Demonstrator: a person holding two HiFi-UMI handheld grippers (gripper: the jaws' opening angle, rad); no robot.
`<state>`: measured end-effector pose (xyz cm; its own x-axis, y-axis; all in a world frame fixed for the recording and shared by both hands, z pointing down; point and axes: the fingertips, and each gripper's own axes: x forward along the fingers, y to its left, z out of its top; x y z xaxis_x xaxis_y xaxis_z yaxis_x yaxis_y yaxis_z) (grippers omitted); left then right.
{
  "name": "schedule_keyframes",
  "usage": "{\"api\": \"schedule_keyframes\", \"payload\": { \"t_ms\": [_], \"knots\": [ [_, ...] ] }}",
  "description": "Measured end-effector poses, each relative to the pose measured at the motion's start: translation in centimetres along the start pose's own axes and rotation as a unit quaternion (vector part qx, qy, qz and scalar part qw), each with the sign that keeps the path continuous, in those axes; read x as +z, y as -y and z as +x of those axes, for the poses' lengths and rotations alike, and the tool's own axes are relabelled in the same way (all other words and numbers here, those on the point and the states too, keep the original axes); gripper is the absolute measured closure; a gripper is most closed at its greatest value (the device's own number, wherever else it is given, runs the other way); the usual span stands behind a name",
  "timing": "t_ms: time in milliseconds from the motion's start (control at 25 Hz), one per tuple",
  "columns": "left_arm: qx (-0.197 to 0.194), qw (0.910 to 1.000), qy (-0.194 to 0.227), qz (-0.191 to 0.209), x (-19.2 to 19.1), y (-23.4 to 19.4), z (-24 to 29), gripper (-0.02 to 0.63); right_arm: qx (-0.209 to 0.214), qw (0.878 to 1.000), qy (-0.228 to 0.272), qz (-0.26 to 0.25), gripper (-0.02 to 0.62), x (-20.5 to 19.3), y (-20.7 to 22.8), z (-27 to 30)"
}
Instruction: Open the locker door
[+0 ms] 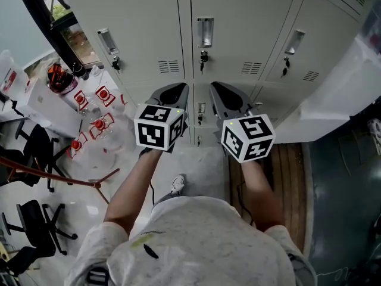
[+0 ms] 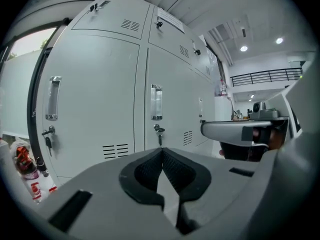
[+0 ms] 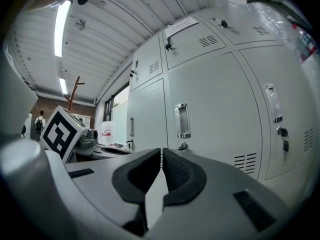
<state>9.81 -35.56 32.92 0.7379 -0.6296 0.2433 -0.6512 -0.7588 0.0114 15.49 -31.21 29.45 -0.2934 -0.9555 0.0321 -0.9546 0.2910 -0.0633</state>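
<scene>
A row of pale grey lockers (image 1: 238, 16) stands shut in front of me. The middle door carries a metal handle (image 1: 205, 31) with a key (image 1: 203, 57) in the lock below it. My left gripper (image 1: 177, 90) and right gripper (image 1: 221, 90) are side by side below that handle, short of the doors and touching nothing. In the left gripper view my left gripper (image 2: 161, 152) is shut and empty, and past its tips are the handle (image 2: 156, 102) and the key (image 2: 159, 131). My right gripper (image 3: 161, 152) is shut and empty too, level with a handle (image 3: 182, 120).
Neighbouring doors have handles (image 1: 108, 40) (image 1: 294, 42) and keys of their own. At the left stand a white table (image 1: 50, 109) with red items, black chairs (image 1: 36, 225) and a wooden pole stand (image 1: 71, 180). A plastic-wrapped white block (image 1: 339, 94) juts out on the right.
</scene>
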Motion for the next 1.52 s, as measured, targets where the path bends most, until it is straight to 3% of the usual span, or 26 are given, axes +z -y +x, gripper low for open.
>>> {"api": "schedule_keyframes", "payload": {
  "t_ms": [560,880,1520],
  "knots": [
    [-0.062,0.9976,0.026,0.017,2.0,-4.5,4.0,0.598,-0.048,0.999,0.006,-0.022,0.591,2.2,1.7,6.5],
    [-0.095,0.9954,0.008,0.006,2.9,-5.8,5.6,0.598,-0.077,0.996,0.020,-0.038,0.589,4.0,2.8,9.3],
    [-0.145,0.9886,0.032,0.027,5.0,-5.9,6.8,0.598,-0.110,0.993,0.022,-0.038,0.475,4.6,4.1,12.1]
  ]
}}
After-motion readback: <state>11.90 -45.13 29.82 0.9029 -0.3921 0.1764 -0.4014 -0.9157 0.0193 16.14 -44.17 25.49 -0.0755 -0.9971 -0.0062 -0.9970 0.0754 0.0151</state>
